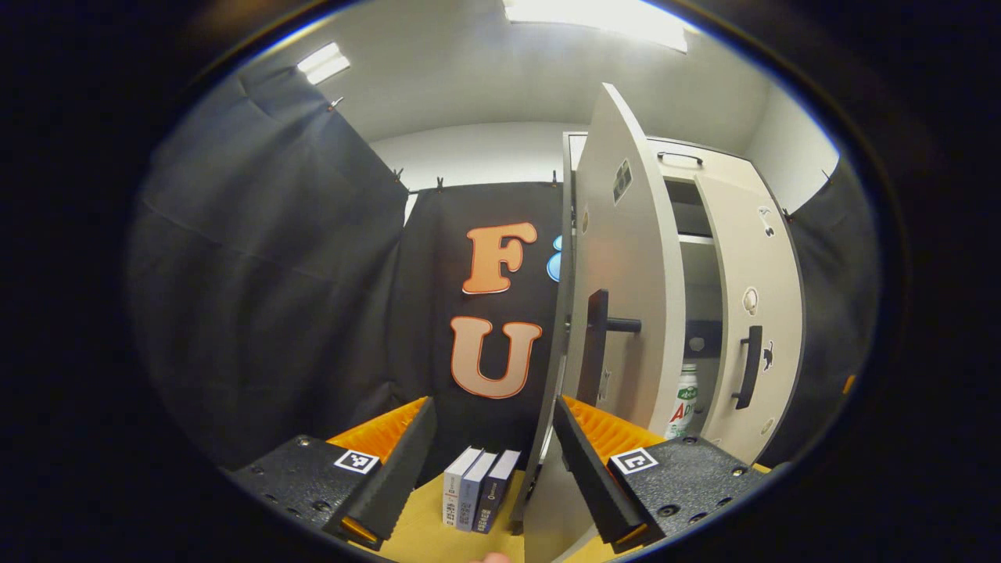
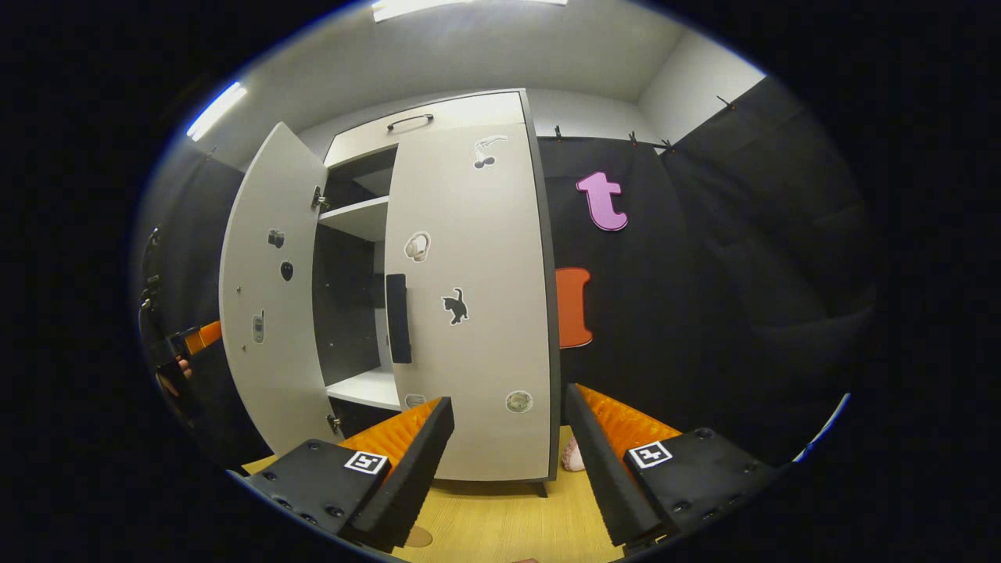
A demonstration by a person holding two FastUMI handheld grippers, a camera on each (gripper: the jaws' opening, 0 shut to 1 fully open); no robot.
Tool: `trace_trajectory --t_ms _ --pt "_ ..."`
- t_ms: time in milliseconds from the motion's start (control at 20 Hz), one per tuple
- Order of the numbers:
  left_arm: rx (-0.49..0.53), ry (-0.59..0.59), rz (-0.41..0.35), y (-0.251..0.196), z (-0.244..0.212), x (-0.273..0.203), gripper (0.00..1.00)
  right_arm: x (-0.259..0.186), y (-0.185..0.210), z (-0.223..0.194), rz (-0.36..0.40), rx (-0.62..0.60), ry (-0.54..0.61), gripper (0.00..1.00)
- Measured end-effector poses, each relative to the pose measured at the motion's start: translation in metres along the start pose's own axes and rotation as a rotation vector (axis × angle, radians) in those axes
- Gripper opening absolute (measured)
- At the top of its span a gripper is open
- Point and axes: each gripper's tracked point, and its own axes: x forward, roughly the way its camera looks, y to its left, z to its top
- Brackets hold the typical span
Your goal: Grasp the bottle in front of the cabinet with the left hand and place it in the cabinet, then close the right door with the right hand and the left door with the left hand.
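The white cabinet [image 2: 461,117] stands on a wooden table. Its left door [image 1: 622,297] is swung open, edge toward me, with a black handle [image 1: 598,344] on its face. The right door [image 2: 469,297] lies flat against the cabinet front and looks shut or nearly so; its black handle [image 2: 397,317] faces the gap. A white bottle [image 1: 684,403] with a green label stands upright inside on the bottom shelf. My left gripper [image 1: 493,442] is open, just outside the left door's lower edge, holding nothing. My right gripper [image 2: 508,461] is open and empty in front of the right door's lower part.
Three small books [image 1: 477,493] stand on the wooden table [image 2: 500,516] left of the cabinet. A small pink object [image 2: 573,455] lies by the cabinet's right foot. In the right gripper view, the left gripper [image 2: 191,340] and a hand show beyond the open left door. Black cloth walls surround the booth.
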Motion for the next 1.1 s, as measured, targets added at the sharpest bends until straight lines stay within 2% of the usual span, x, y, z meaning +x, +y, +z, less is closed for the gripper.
trace_trajectory --t_ms 200,250,350,400,450,550,700,750,800,1100 --pt "-0.004 0.009 -0.081 -0.033 -0.003 -0.002 0.93 -0.003 -0.004 -0.003 -0.014 0.008 0.003 0.96" --pt "-0.012 0.013 -0.104 -0.043 -0.004 -0.001 0.88 -0.004 -0.004 -0.005 -0.017 0.01 0.005 0.96" --pt "-0.037 0.019 -0.151 -0.06 -0.006 0.003 0.88 -0.005 -0.006 -0.005 -0.027 0.015 0.008 0.96" --pt "-0.052 0.025 -0.173 -0.07 -0.008 0.005 0.93 -0.005 -0.007 -0.006 -0.031 0.017 0.008 0.96" --pt "-0.065 0.034 -0.192 -0.078 -0.011 0.005 0.89 -0.007 -0.008 -0.005 -0.035 0.018 0.007 0.96" --pt "-0.087 0.035 -0.228 -0.088 -0.008 0.007 0.95 -0.01 -0.011 -0.003 -0.05 0.018 0.0 0.96" --pt "-0.069 0.017 -0.258 -0.106 -0.006 0.01 0.95 -0.015 -0.017 -0.002 -0.076 0.015 -0.003 0.96" --pt "-0.061 0.017 -0.27 -0.113 -0.006 0.011 0.92 -0.016 -0.018 -0.003 -0.079 0.017 0.0 0.96" --pt "-0.06 0.02 -0.284 -0.121 -0.008 0.012 0.95 -0.017 -0.019 -0.004 -0.083 0.02 0.003 0.96" --pt "-0.08 0.039 -0.334 -0.156 -0.021 0.03 0.94 -0.023 -0.03 -0.006 -0.117 0.017 0.01 0.96"
